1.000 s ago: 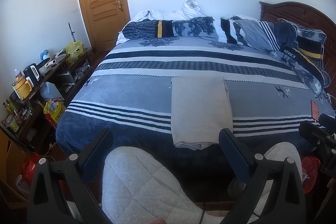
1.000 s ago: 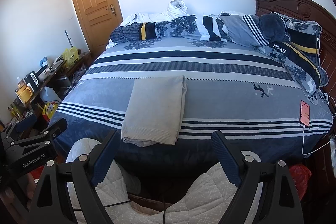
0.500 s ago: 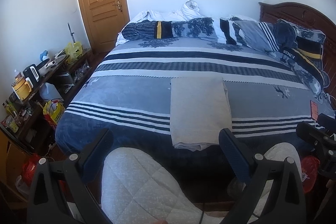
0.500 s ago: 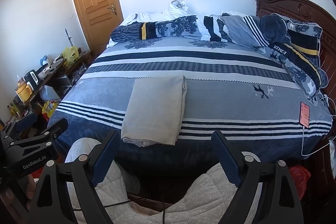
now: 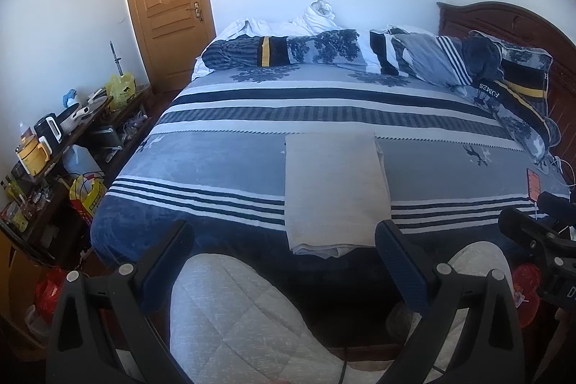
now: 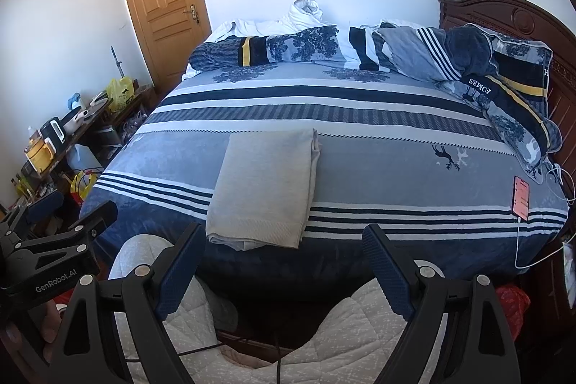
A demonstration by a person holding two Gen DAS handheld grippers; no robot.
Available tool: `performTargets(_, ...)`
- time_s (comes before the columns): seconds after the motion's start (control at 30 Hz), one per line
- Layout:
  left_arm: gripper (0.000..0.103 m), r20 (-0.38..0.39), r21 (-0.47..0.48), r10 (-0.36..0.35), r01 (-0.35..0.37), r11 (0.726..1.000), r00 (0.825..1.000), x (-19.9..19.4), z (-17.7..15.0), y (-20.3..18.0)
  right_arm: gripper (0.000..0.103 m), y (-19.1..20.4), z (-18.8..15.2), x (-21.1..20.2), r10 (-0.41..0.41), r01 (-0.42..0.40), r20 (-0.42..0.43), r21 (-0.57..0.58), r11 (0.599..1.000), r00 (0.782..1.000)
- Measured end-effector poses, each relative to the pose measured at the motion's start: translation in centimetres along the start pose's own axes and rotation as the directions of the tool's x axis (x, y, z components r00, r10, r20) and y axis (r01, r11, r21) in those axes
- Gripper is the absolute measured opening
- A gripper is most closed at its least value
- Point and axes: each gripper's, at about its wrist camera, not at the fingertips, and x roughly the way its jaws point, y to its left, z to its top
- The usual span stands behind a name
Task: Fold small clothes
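**A:** Garment (image 5: 333, 193) first: where does it lie, and does either gripper have it?

**B:** Nearest are the person's quilted knees (image 5: 230, 319). Over them hang the left gripper (image 5: 284, 258) and the right gripper (image 6: 284, 261), both with jaws spread wide and nothing between them. Neither touches the cloth. The beige garment lies beyond them, flat on the striped bed cover (image 6: 396, 168), its near hem at the near edge of the bed. It looks folded lengthwise into a long rectangle with layered edges.

**A:** So which step is this?

**B:** I judge it a pause between folds. One fold seems done, and the piece is long enough for another.

**A:** And next?

**B:** Probably reaching to the near hem, one gripper at each corner, pinching all layers and carrying them toward the far edge. Farther off, a phone (image 6: 522, 197) lies at the right and heaped bedding (image 6: 324, 45) at the back.
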Motion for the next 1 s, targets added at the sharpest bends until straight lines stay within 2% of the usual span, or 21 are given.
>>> performTargets(1.0,0.1,-0.008,0.011,-0.017,0.017,1.0,1.0,0.5,-0.6,0.1,0.092,-1.3,0.6,1.1,0.011,-0.011,-0.016,-0.012,1.0,1.0)
